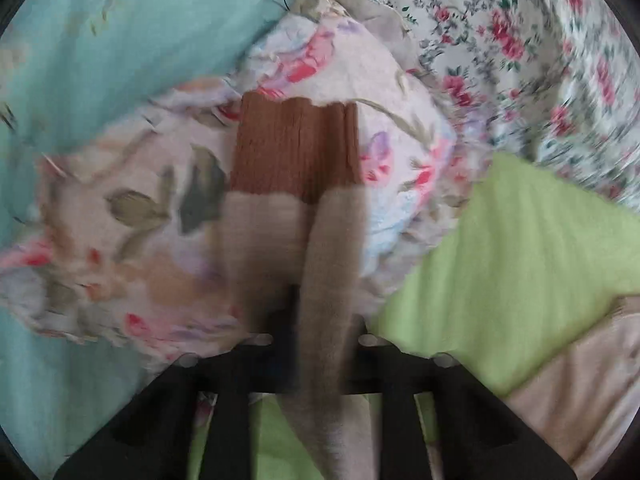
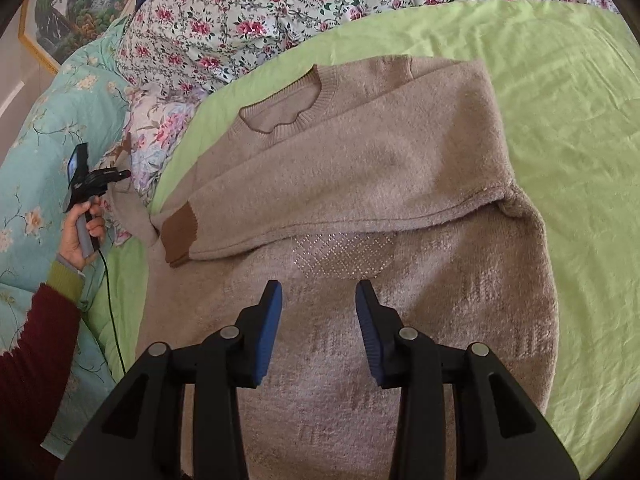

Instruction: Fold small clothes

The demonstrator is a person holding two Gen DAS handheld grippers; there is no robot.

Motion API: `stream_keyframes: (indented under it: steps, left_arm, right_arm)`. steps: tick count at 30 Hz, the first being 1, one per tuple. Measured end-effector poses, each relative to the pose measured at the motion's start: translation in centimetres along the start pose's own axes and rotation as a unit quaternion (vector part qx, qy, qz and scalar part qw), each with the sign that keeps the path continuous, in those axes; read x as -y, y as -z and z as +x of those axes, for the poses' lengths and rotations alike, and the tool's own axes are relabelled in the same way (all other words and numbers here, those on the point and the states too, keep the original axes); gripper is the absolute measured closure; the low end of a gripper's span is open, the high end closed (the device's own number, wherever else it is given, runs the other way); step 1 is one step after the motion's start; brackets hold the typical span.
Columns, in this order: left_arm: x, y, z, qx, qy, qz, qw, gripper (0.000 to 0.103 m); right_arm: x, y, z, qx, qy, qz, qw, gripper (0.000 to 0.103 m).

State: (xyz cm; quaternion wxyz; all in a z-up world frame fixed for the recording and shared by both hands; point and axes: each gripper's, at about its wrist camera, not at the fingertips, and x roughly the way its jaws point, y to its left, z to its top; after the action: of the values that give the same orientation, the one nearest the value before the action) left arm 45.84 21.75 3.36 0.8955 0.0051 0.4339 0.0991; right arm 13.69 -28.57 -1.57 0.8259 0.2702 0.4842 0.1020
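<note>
My left claw (image 1: 316,320) is clamping the sleeve (image 1: 296,184) to fold it; my right claw (image 2: 318,312) is hovering half-open, empty, over the sweater (image 2: 360,184), cuff (image 2: 180,236) at nine o'clock.

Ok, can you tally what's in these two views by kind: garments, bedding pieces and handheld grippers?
Garments: 1, beige knitted sweater with brown cuffs
Bedding pieces: 4, light green sheet, teal floral quilt, white rose-print cover, pastel floral pillow
Grippers: 2, left gripper, right gripper
Total: 7
</note>
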Motion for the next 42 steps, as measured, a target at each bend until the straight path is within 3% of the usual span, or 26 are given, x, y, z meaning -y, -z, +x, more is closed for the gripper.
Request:
stream_keyframes:
  steps: [3,7,12,17,25,29,31,32,33,35,39,42]
  left_arm:
    - [0.0,0.9,-2.3,0.04,0.047,-0.011,0.998,0.094]
    - [2.3,3.4,-7.3,0.086,0.127,-0.002,0.9881,0.094]
    - [9.0,7.5,-12.6,0.105,0.207,0.04,0.9719,0.094]
    - [18.7,12.3,-15.7,0.106,0.277,0.101,0.9494,0.094]
    - [32.6,18.6,-12.6,0.061,0.297,0.199,0.9321,0.094]
    - [35.7,21.7,-10.9,0.035,0.282,0.246,0.9266,0.092]
    - [36.3,22.5,-10.3,0.023,0.277,0.262,0.9243,0.085]
    - [36.2,22.6,-10.2,0.016,0.279,0.264,0.923,0.074]
    - [35.9,22.7,-10.3,0.008,0.282,0.263,0.9225,0.057]
    - [34.7,22.7,-11.0,0.014,0.279,0.256,0.9257,0.039]
    - [29.9,23.1,-13.6,0.027,0.277,0.227,0.9332,0.033]
    - [24.8,23.5,-14.7,0.043,0.25,0.186,0.9494,0.032]
  right_arm:
    - [-0.2,0.0,-0.3,0.008,-0.005,-0.002,1.0,0.063]
    - [-0.1,0.1,-0.9,0.017,-0.014,0.011,1.0,0.063]
    - [1.0,0.7,-2.4,0.035,-0.008,0.027,0.999,0.063]
    - [2.9,1.4,-3.6,0.047,0.002,0.052,0.998,0.063]
    - [5.9,1.8,-4.3,0.059,0.016,0.085,0.995,0.063]
    - [6.7,1.1,-3.8,0.059,0.015,0.099,0.993,0.058]
    - [6.8,0.4,-3.2,0.058,0.011,0.105,0.993,0.049]
    - [6.7,0.2,-3.0,0.059,0.008,0.104,0.993,0.049]
    - [6.5,-0.3,-2.6,0.06,0.005,0.101,0.993,0.049]
    - [6.1,-1.2,-1.9,0.063,-0.001,0.096,0.993,0.049]
    - [5.8,-3.5,0.2,0.063,-0.012,0.101,0.993,0.049]
    - [5.8,-5.2,2.4,0.056,-0.019,0.113,0.992,0.049]
